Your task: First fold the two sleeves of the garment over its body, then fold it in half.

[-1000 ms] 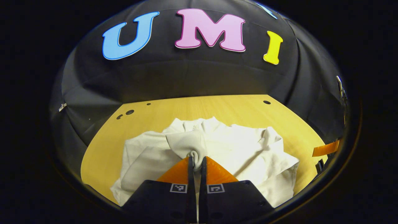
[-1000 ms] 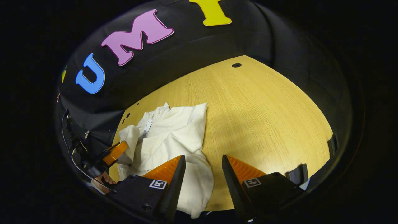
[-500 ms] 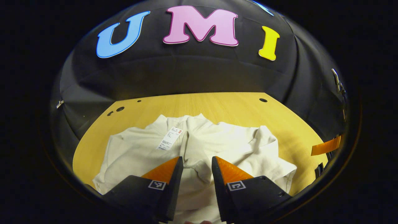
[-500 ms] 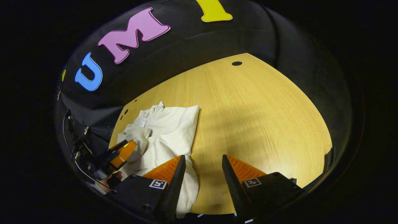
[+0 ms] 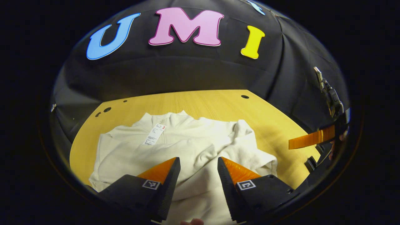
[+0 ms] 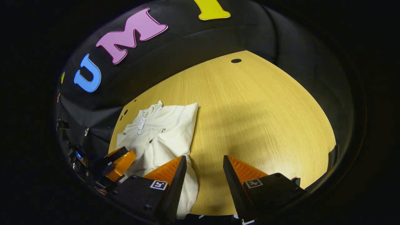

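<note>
Where the cream garment (image 5: 175,147) lies on the wooden bench (image 5: 212,103), it sits toward the bench's left side as the right gripper view shows it, its collar pointing at the far edge by the booth wall and its hem reaching the near edge. A white tag (image 5: 154,133) lies face up just below the collar. One sleeve (image 5: 247,140) is bunched and rumpled over the body on the right side in the left gripper view; the cloth on the other side lies flatter.

Above the lower middle of the garment, the left gripper (image 5: 197,170) hangs with its fingers spread wide and nothing between them. It also shows at the lower left of the right gripper view (image 6: 120,161), beside the cloth.

Off to the garment's right edge, the right gripper (image 6: 204,168) is likewise wide apart and empty, one finger over the cloth's edge, the other over bare bench. Part of it (image 5: 312,139) shows at the right of the left gripper view. Small dark holes (image 6: 236,60) dot the bench near its far edge.
</note>
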Demonstrator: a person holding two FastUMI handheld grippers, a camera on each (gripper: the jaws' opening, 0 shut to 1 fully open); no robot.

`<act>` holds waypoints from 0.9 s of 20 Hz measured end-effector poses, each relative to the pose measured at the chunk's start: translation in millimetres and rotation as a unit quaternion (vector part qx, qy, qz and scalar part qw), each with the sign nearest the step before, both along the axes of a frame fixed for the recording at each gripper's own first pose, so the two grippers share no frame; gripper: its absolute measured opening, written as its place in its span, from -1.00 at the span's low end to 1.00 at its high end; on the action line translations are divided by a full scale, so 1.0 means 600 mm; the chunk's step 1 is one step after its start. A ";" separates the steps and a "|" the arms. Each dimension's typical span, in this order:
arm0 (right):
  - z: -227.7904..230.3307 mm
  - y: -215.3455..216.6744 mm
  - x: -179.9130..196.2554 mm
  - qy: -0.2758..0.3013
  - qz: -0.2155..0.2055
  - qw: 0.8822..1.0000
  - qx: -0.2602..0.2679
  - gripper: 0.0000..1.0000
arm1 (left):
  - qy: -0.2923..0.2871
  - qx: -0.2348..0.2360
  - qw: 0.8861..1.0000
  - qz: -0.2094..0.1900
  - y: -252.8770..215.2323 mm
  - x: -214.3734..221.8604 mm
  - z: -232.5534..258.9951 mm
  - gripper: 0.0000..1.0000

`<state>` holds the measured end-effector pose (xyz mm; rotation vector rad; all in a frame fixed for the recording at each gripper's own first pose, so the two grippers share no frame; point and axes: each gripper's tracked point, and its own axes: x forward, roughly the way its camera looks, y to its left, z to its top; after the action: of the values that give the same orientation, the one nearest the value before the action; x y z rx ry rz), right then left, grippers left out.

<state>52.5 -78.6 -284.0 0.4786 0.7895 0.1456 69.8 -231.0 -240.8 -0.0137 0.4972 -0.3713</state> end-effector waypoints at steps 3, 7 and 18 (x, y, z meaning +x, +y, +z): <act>-0.002 0.024 -0.030 0.004 0.004 1.000 0.004 0.48 | 0.010 0.011 1.000 -0.010 0.046 -0.044 -0.007 0.63; -0.012 0.070 -0.093 0.016 0.018 1.000 -0.002 0.47 | 0.022 0.025 0.999 0.001 0.140 -0.096 -0.021 0.65; -0.077 0.138 -0.227 0.069 0.005 0.997 -0.022 0.47 | 0.074 0.041 0.994 0.067 0.375 -0.183 -0.087 0.65</act>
<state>-83.5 4.0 -330.0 0.4463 0.9288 0.1059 -39.7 -5.7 -293.0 0.0039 0.6549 -0.2191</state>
